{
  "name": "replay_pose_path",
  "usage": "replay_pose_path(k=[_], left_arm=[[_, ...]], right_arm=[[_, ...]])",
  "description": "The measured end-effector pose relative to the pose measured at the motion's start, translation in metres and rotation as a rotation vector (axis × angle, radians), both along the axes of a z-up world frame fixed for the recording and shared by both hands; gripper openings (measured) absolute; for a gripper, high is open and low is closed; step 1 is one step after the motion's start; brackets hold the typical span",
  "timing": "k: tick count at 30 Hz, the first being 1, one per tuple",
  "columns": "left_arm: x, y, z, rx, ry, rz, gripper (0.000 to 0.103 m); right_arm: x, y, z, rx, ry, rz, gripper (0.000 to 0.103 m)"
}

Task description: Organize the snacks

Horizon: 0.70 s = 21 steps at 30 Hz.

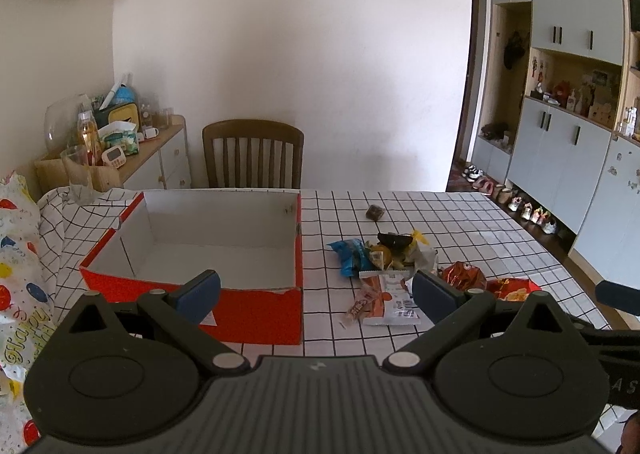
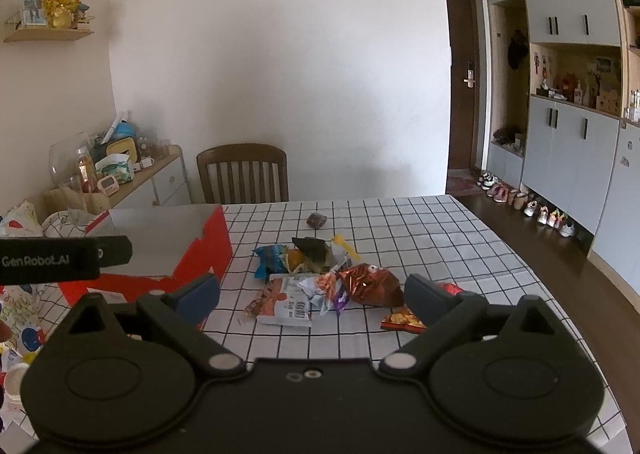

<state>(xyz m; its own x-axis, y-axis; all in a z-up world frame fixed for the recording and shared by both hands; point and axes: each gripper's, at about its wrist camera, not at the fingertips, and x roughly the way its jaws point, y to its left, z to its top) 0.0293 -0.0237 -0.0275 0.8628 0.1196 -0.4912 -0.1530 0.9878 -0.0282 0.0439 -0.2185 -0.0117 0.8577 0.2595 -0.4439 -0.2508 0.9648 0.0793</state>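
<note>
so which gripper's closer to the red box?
Left. The left gripper hangs open right over the near edge of the red box. The right gripper, also open, sits off to its right, over the snack pile.

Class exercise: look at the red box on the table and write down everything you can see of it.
The red box is an open, lidless carton, apparently cardboard, red outside and plain white inside. It sits upright on the checked tablecloth, left of the snack pile, not touching it. Nothing shows inside it. Its top edges look slightly ragged, with a small tear on the near rim, and a pale label shows on the near wall. A wooden chair stands beyond it. In the right wrist view its right wall faces the snacks.
</note>
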Motion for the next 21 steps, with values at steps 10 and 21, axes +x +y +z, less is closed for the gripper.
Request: replay_pose_path(k=[10, 21], left_arm=[[0.012, -0.009, 0.007, 0.005, 0.009, 0.006, 0.103], [0.048, -0.032, -0.007, 0.019, 0.044, -0.004, 0.103]], right_arm=[[0.009, -0.008, -0.004, 0.009, 0.022, 0.007, 0.098], [0.032, -0.036, 0.001, 0.008, 0.015, -0.035, 0.099]])
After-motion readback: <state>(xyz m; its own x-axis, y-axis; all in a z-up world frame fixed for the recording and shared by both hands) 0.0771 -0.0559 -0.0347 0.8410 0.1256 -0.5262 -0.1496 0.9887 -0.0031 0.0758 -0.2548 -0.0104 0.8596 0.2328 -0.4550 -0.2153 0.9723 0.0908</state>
